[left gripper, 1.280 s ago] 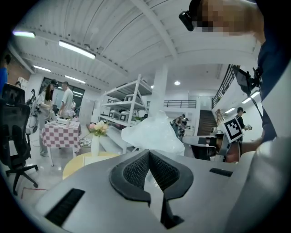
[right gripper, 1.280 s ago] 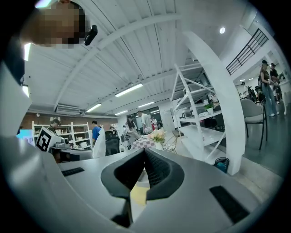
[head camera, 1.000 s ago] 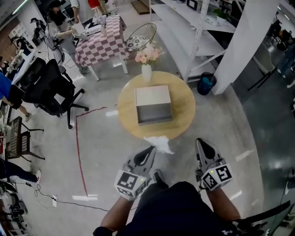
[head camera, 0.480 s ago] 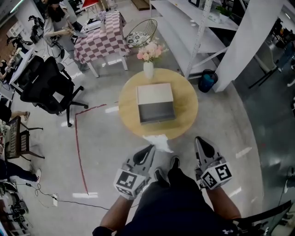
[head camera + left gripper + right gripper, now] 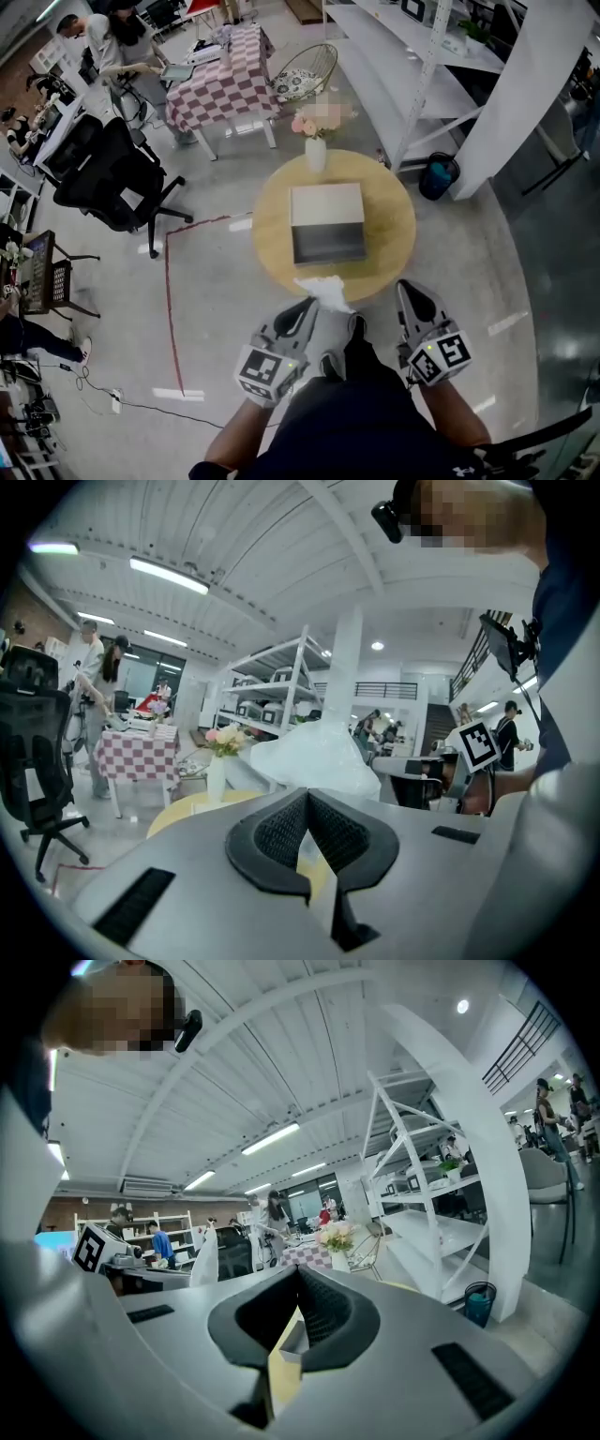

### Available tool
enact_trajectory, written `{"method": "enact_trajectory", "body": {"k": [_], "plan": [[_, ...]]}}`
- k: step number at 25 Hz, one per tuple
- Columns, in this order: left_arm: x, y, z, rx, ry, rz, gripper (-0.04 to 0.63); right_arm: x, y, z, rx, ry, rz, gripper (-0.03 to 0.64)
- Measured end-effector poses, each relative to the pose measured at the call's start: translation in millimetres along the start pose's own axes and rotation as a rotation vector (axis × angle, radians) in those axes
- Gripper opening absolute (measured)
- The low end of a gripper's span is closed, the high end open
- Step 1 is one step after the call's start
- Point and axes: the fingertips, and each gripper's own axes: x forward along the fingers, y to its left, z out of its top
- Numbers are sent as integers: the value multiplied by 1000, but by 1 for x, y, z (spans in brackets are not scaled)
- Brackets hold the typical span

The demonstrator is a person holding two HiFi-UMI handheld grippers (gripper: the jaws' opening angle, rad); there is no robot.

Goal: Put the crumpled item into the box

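Note:
A crumpled white item [image 5: 324, 293] hangs just off the near edge of the round wooden table [image 5: 276, 217], and my left gripper [image 5: 307, 306] is shut on it. The left gripper view shows the item [image 5: 313, 755] bulging past the closed left gripper [image 5: 307, 795]. An open grey box [image 5: 326, 210] stands at the table's middle. My right gripper [image 5: 410, 290] is at the same height to the right, shut and holding nothing; in the right gripper view the right gripper [image 5: 298, 1270] has its tips together, and the white item [image 5: 204, 1258] shows at the left.
A white vase of pink flowers [image 5: 316, 150] stands at the table's far edge. A black office chair [image 5: 111, 174] and a checkered table [image 5: 223, 81] lie to the left, white shelving [image 5: 427, 58] and a blue bin [image 5: 438, 175] to the right. Red tape [image 5: 169, 300] marks the floor.
The table, box and vase have slid right and a little nearer in the head view as the person steps forward. Both grippers keep their pose, the left still holding the white item.

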Motion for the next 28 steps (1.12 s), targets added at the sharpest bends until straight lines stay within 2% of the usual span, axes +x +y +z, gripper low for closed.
{"method": "enact_trajectory", "body": {"k": [12,21,28], "plan": [[75,37,9,-12,23,90,15,75,-57,10,31,21,91,6],[120,63,-1,-37,81,161,15,115,-92,10,57,53,153,6],[139,81,-15,-63,129,170,15,132,-111,8,60,84,133,6]]}}
